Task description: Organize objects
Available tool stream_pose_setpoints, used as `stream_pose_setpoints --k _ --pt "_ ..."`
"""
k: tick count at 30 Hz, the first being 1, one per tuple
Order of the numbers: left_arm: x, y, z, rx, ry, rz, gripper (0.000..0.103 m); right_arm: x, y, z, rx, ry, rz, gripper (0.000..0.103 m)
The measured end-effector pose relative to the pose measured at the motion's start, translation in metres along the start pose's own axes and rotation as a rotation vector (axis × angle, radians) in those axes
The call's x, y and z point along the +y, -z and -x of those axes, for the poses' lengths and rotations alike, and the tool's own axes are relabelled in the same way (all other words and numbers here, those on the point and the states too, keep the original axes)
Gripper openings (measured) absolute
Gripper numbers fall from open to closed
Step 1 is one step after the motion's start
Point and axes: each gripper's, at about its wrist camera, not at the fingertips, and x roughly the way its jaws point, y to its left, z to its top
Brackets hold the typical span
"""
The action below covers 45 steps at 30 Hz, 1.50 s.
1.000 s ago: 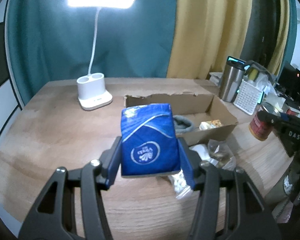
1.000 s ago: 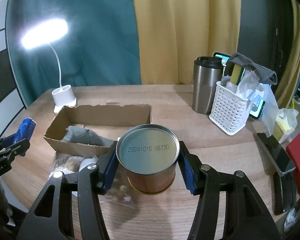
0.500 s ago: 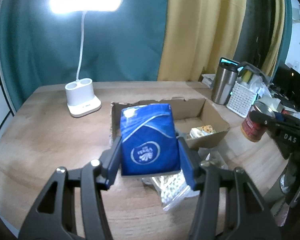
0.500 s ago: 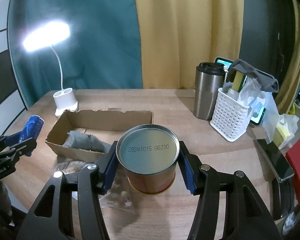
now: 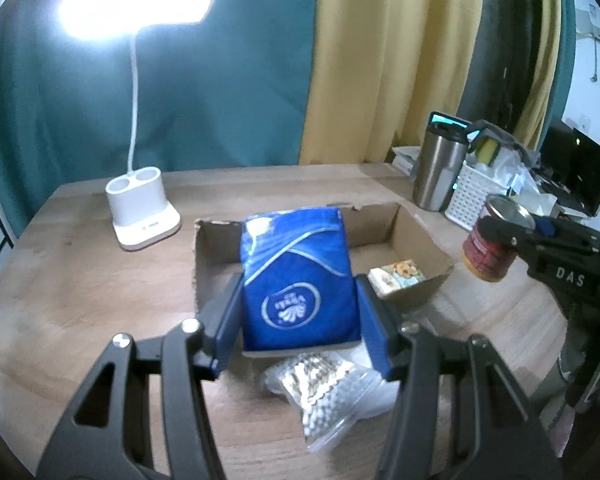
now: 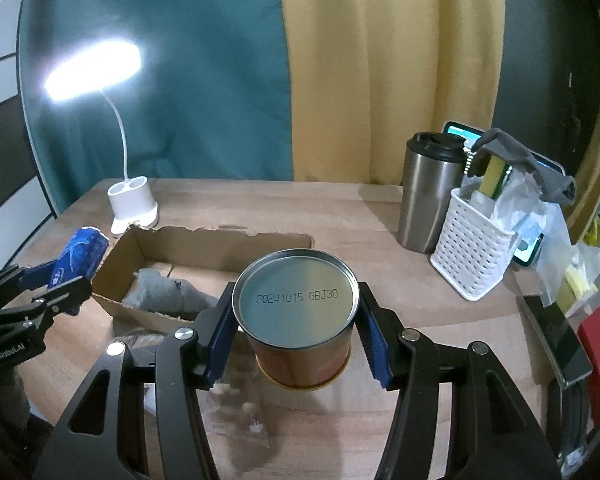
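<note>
My left gripper (image 5: 298, 320) is shut on a blue tissue pack (image 5: 296, 276) and holds it above the near wall of the open cardboard box (image 5: 420, 240). My right gripper (image 6: 296, 334) is shut on a metal can (image 6: 296, 304) with an orange-red label, held above the table right of the box (image 6: 220, 246). The can also shows in the left wrist view (image 5: 494, 250). The tissue pack shows at the left of the right wrist view (image 6: 78, 258). A grey cloth (image 6: 164, 294) and a small printed packet (image 5: 396, 276) lie in the box.
Clear bags of snacks (image 5: 324, 388) lie on the table before the box. A white desk lamp (image 5: 142, 212) stands behind the box on the left. A steel tumbler (image 6: 428, 196), a white basket (image 6: 472, 256) and a phone (image 6: 556, 340) are at the right.
My left gripper has carried the tissue pack forward and right toward the box. My right gripper has kept the can lifted and drifted a little, with the box nearer in its view.
</note>
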Motion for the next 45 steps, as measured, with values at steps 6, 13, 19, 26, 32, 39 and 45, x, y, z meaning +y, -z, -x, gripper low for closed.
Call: stream_pose_setpoints --k 6,13,19,26,32,39,45 --pt "-0.004 -0.006 -0.013 0.010 0.016 0.004 0.055 0.001 -0.006 -0.011 0.005 -0.015 0.006 0.059" --pt "-0.006 -0.014 -0.028 0.021 0.023 0.004 0.055 0.002 -0.013 -0.026 0.017 -0.031 0.021 0.059" --pt "-0.010 -0.020 -0.041 0.029 0.034 0.003 0.055 0.003 -0.019 -0.036 0.016 -0.043 0.031 0.059" --pt "-0.018 -0.027 -0.054 0.038 0.044 0.005 0.055 -0.001 -0.024 -0.046 0.017 -0.055 0.040 0.059" --pt "-0.022 -0.031 -0.068 0.059 0.044 0.011 0.055 -0.006 -0.025 -0.056 0.027 -0.075 0.029 0.059" --pt "-0.027 -0.035 -0.076 0.062 0.038 0.009 0.055 -0.011 -0.030 -0.062 0.020 -0.091 0.030 0.059" --pt "-0.027 -0.035 -0.083 0.074 0.033 0.018 0.055 -0.013 -0.036 -0.066 0.010 -0.102 0.029 0.059"
